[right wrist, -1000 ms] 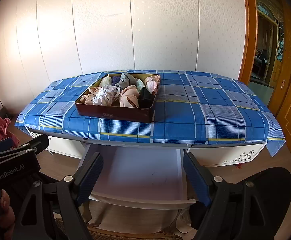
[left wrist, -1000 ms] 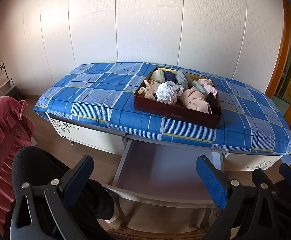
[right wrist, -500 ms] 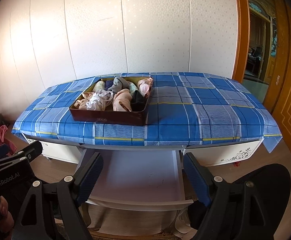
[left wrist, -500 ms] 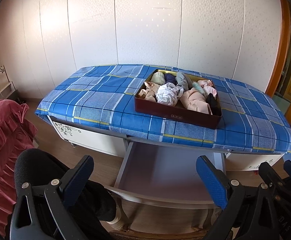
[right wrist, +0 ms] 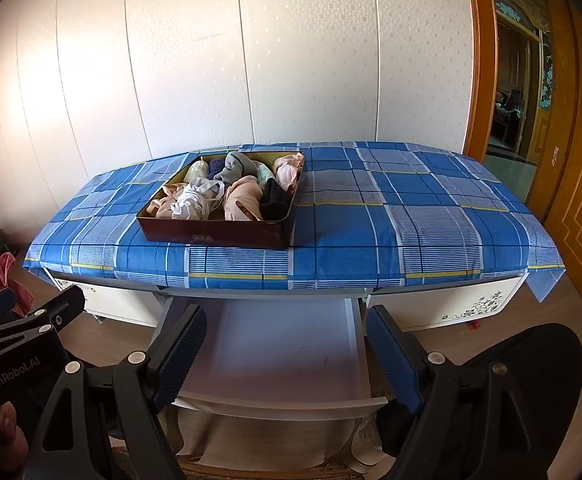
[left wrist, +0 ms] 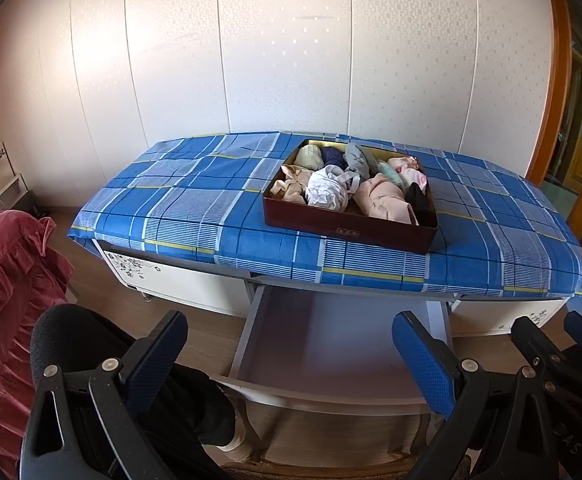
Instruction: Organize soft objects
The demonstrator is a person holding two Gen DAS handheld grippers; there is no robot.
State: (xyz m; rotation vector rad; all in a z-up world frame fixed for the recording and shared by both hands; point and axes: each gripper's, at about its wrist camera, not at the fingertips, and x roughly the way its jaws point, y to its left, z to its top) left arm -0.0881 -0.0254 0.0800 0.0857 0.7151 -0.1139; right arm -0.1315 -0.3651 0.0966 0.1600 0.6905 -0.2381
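Two hand-held grippers: the left hand-held gripper [left wrist: 289, 354] and the right hand-held gripper [right wrist: 285, 354] both hang low in front of the worktop [left wrist: 195, 196], with jaws spread wide and nothing between them.
Soft things: a heap of rolled and bunched clothes [left wrist: 349, 186] sits in a dark red box [left wrist: 347, 230] on the worktop, on the blue check cloth.
Box spot: near the front edge of the worktop, with bare cloth on both sides.
Drawer: a pale drawer [right wrist: 275, 354] is pulled out under the worktop, just ahead of both grippers, and looks empty.
Which way: the box lies ahead of and above both grippers, well apart from them; from the left one it is a bit to the right, from the right one a bit to the left.
Long side: the box runs side to side along the worktop edge.
Nearer hand: I cannot tell; both look about as far away.
Next move, my guess: a gripper goes up and forward to the box, then down onto one soft thing.
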